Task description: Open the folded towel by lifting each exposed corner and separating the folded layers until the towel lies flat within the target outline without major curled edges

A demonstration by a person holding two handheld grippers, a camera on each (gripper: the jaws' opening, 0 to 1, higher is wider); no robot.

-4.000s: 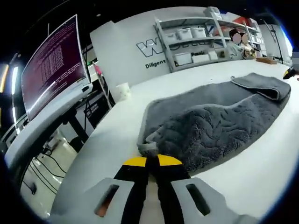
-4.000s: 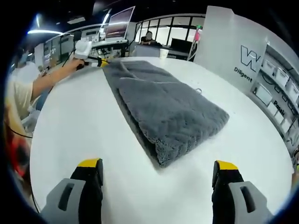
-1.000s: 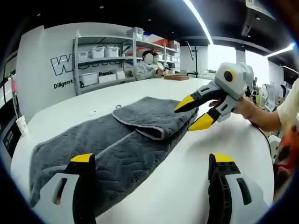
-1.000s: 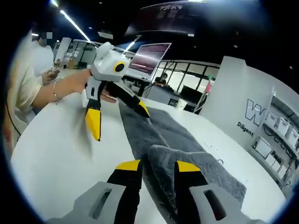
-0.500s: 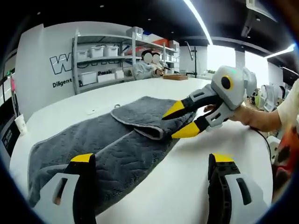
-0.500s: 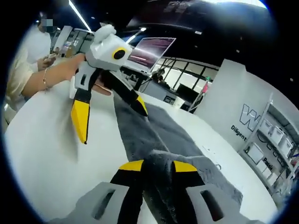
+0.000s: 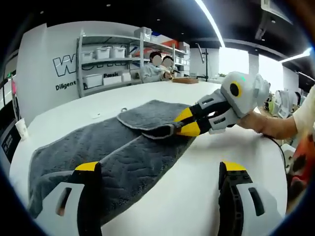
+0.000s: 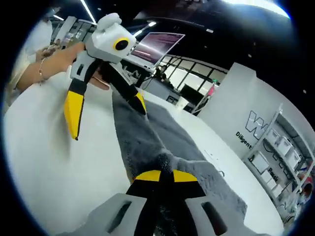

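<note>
**Right tongs pinch the folded flap, left tongs hang wide**

Because the towel [image 7: 123, 152] is thick and pebbled, it looks soft and floppy, light enough to lift by one corner but sure to sag and drag rather than hold any shape. It won't slip much on the white table [image 7: 197, 182], I'd guess, since the pile looks grippy; nothing about it is fragile. The places to take it are the free corners and hemmed edges of the upper layer, not the middle of the cloth.

Nearest in the left gripper view, the left tongs [image 7: 157, 172] stand spread wide with nothing between them, poised above the near end of the towel. Beyond them the towel stretches away as a long strip, its long axis running from the lower left toward the shelving [image 7: 128, 54] at the back wall. At that far end a flap is doubled back on top, and the right tongs [image 7: 183, 124] are closed to a narrow pinch on its edge.

In the right gripper view the right tongs [image 8: 164, 175] grip a raised ridge of the towel [image 8: 147, 132] close in, and the strip runs off toward the left tongs [image 8: 106, 110], held by a hand [image 8: 64, 56], with a monitor [image 8: 152, 46] behind. The flap has yet to be peeled outward along that long axis.
</note>
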